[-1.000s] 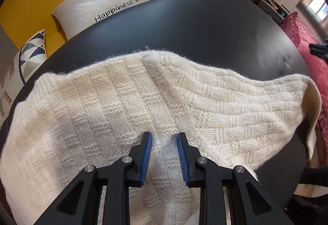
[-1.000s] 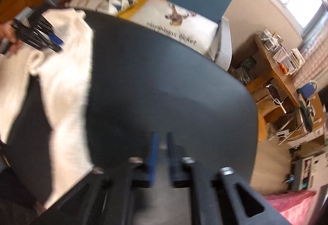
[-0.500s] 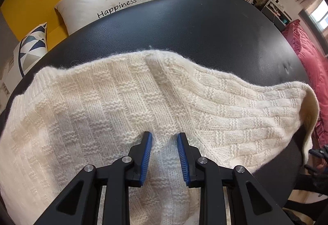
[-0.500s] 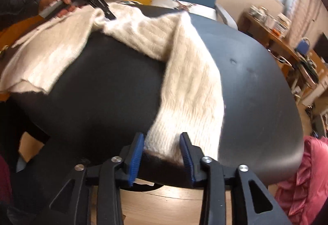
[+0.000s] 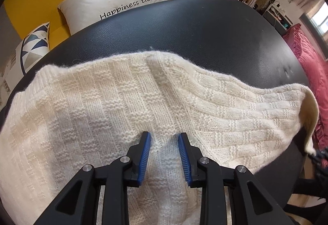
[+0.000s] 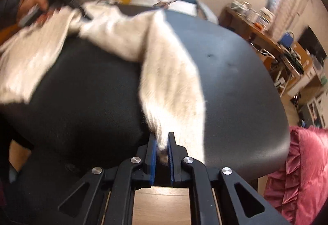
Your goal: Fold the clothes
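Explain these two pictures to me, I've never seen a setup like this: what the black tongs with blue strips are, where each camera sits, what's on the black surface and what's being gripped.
The tongs are two-finger grippers, one held in each of a person's hands; no robot arm is involved. A fisheye camera on each looks forward along its fingers.

The left wrist view shows the left gripper with a bunched fold of the cream knitted sweater between its blue pads. The sweater lies spread on a black padded table.

The right wrist view shows the right gripper closing on the end of a sleeve at the table's near edge. The left gripper and its hand appear far left, blurred.
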Tool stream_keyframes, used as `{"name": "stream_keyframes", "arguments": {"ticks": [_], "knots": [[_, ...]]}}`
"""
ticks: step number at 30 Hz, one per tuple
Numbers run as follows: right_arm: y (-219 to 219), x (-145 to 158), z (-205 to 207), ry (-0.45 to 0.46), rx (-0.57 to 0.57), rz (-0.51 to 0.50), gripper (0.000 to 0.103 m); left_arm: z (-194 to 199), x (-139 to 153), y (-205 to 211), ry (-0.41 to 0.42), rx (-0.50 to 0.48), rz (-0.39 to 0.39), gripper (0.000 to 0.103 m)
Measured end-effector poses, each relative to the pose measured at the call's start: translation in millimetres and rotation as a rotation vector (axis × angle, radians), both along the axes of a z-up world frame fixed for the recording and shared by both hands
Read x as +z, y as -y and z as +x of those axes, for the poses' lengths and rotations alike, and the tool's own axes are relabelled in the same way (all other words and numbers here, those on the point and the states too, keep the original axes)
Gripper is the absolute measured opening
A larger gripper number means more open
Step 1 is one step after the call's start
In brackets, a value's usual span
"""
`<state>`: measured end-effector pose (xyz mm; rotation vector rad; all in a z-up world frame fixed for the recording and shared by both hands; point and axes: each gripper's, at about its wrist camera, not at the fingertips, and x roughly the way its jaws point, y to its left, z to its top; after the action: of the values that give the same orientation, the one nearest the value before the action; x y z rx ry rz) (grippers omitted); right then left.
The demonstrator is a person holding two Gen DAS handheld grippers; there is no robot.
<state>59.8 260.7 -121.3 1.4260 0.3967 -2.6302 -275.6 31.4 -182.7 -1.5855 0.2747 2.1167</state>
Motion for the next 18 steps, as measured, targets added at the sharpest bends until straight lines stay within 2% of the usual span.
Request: {"name": "stream_keyframes", "arguments": {"ticks": [6,8,10,14,18], "knots": [[-50,65,-42,-0.083,-0.066,0.003,0.008,1,3,5,-0.005,0.007,0.017,0.029],[-76,81,-62,-0.092,-0.113,0.000,0.008,1,5,8,-0.008,0.017,0.025,0.029],[-104,83,-86,-0.061,-0.165,0.001,0.008,-3,5,20,-0.011,0.049,0.048,0.029],[-153,56,-133,0.059,-0.266,-0.023,0.008,0,3,25,-0.016,0.096,0.066,0.029],[-183,10,-154,0.176,-0.365,-0.054,0.009,-7,0,24,0.028,0.126,0.110,0.029]]}}
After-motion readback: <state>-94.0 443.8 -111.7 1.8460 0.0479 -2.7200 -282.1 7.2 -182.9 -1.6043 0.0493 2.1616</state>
